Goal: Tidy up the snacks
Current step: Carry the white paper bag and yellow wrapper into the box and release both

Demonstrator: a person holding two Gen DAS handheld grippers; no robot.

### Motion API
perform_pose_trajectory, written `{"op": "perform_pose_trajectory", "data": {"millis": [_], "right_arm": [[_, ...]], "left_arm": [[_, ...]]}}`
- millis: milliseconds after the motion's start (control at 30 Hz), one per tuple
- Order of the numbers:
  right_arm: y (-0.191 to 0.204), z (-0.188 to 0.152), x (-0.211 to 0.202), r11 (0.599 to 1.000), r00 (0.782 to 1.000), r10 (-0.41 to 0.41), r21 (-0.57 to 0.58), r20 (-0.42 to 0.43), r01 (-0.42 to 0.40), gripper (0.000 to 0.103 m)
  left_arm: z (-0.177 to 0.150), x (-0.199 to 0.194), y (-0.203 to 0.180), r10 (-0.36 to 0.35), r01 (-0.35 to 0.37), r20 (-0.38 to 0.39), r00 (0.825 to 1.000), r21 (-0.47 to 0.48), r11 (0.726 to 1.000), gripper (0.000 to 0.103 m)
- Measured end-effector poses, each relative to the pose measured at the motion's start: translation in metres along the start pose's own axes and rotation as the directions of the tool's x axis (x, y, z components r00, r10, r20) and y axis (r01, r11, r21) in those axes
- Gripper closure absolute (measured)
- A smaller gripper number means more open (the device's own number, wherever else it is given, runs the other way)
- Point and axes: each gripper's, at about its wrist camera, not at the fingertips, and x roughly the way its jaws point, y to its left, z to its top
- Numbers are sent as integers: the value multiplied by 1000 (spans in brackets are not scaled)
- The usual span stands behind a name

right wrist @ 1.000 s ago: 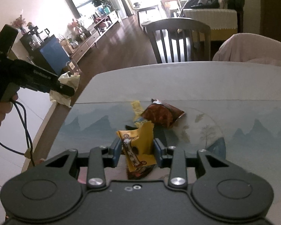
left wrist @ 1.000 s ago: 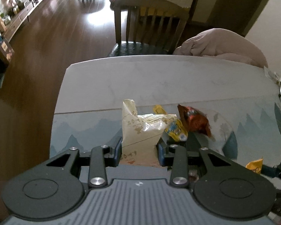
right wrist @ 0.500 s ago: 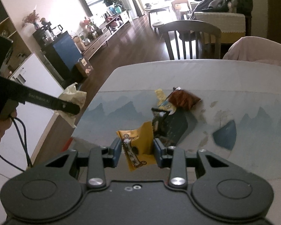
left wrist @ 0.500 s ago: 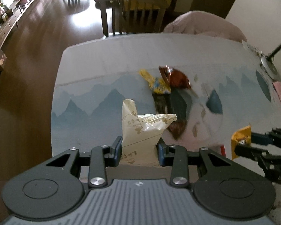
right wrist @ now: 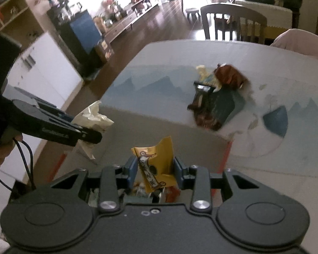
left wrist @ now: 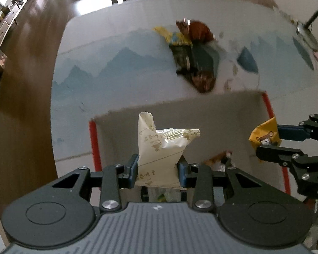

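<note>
Both tongs are hovering over the cardboard box (left wrist: 212,114), the left tongs (left wrist: 156,169) clamping a white packet (left wrist: 159,148) and the right tongs (right wrist: 153,170) clamping a yellow packet (right wrist: 156,165); releasing each into the box appears next.

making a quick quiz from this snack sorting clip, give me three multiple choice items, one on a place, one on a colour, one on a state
1. Where do the snacks not yet picked up lie?
A. in a pile on the table beyond the box
B. on the chair seat
C. on the floor

2. What colour is the packet in the right gripper?
A. green
B. yellow
C. pink

3. How does the left gripper stand?
A. wide open and empty
B. shut with nothing in it
C. shut on a white packet

Answers:
1 A: the pile of snacks sits on the table, past the far wall of the cardboard box.
2 B: the yellow packet shows between the right gripper fingers.
3 C: the left gripper pads press both sides of the white packet.
</note>
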Motion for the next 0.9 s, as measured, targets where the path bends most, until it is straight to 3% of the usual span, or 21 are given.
{"op": "perform_pose_trajectory", "data": {"millis": [567, 900], "right_arm": [[17, -41, 27, 1000, 995, -13, -5, -99, 13, 67], [20, -42, 29, 999, 994, -48, -14, -103, 47, 67]], "left_arm": [[-33, 64, -11, 14, -13, -143, 990, 9, 1000, 67], [-39, 80, -11, 28, -22, -164, 986, 38, 999, 66]]}}
